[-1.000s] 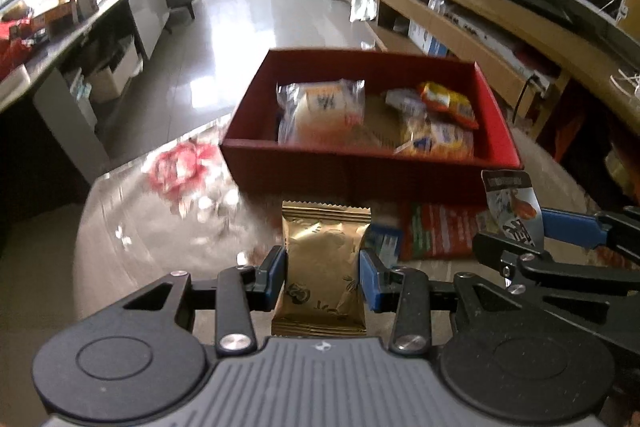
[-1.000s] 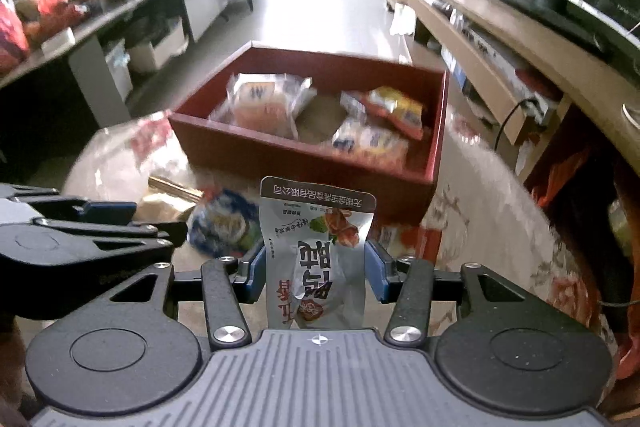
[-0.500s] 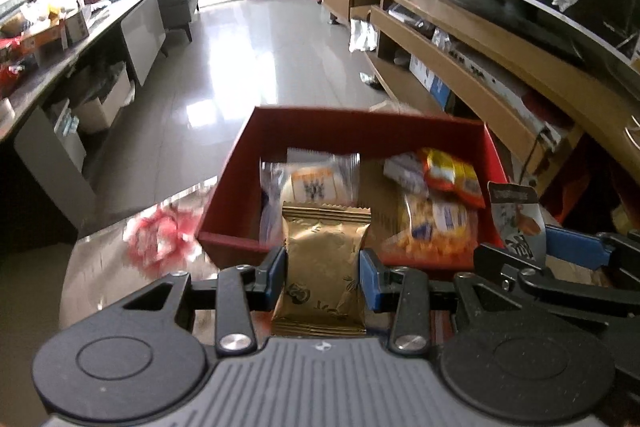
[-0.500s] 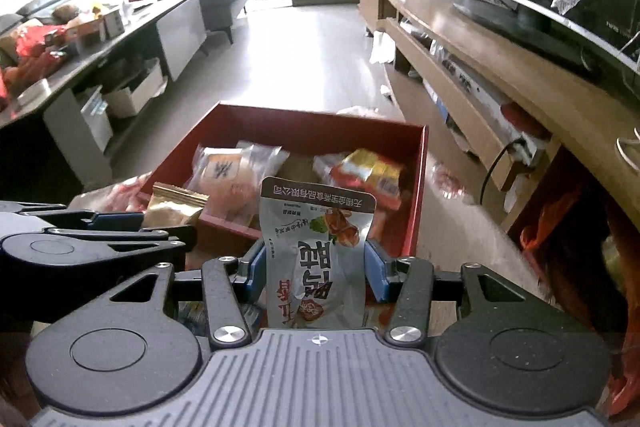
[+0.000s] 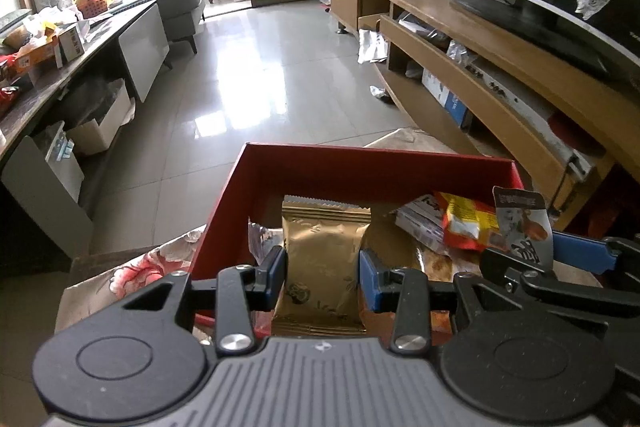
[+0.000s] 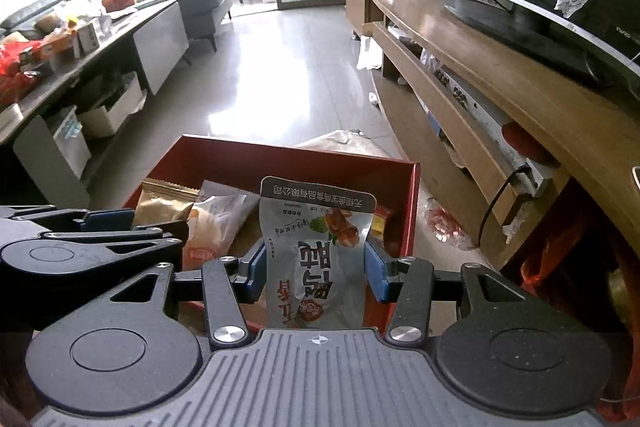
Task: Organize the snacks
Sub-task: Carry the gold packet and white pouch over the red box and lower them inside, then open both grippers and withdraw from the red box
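Observation:
My left gripper [image 5: 322, 273] is shut on a gold snack packet [image 5: 324, 259] and holds it upright over the near left part of the red box [image 5: 360, 163]. My right gripper [image 6: 314, 269] is shut on a grey snack pouch [image 6: 320, 251] with red print, held upright over the near right part of the red box [image 6: 296, 159]. The box holds a clear-wrapped pastry [image 6: 216, 223] and a red and yellow packet [image 5: 468, 223]. Each gripper shows at the edge of the other's view, with its packet.
The box stands on a table with a floral cloth [image 5: 136, 267]. A long wooden TV cabinet [image 5: 500, 67] runs along the right. A grey sideboard [image 5: 80, 67] with clutter runs along the left. Tiled floor [image 5: 260, 75] lies beyond the box.
Both grippers have moved forward and up with their packets, from in front of the red box to over it. Both stay shut on their packets.

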Tool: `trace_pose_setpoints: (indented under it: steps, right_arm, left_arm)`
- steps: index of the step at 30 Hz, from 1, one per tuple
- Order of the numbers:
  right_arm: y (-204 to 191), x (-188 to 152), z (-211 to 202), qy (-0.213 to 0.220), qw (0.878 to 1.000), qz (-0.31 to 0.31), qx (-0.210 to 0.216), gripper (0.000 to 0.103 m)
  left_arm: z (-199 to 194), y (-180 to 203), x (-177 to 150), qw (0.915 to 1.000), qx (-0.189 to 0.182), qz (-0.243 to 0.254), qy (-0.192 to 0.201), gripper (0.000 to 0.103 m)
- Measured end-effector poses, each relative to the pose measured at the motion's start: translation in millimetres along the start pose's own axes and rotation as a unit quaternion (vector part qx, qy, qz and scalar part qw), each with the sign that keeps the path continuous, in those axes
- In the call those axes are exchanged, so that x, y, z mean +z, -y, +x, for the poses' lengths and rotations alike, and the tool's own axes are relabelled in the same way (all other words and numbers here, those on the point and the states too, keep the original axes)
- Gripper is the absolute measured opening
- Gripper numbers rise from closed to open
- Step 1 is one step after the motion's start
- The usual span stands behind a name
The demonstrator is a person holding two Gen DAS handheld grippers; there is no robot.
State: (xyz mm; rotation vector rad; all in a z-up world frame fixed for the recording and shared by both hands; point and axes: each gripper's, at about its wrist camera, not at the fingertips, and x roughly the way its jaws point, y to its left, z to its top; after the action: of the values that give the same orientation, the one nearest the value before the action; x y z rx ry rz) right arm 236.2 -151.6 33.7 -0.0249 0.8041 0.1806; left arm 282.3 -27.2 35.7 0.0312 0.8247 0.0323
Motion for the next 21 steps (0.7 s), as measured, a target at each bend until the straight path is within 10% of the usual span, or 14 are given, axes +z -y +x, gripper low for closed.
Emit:
trace_pose_setpoints:
  steps: [21]
  right_arm:
    - [4, 10, 52, -0.035, 0.999, -0.007, -0.005, 0.058]
  left_arm:
    - [45, 3, 8, 0.9997, 0.021, 0.009, -0.010, 0.043]
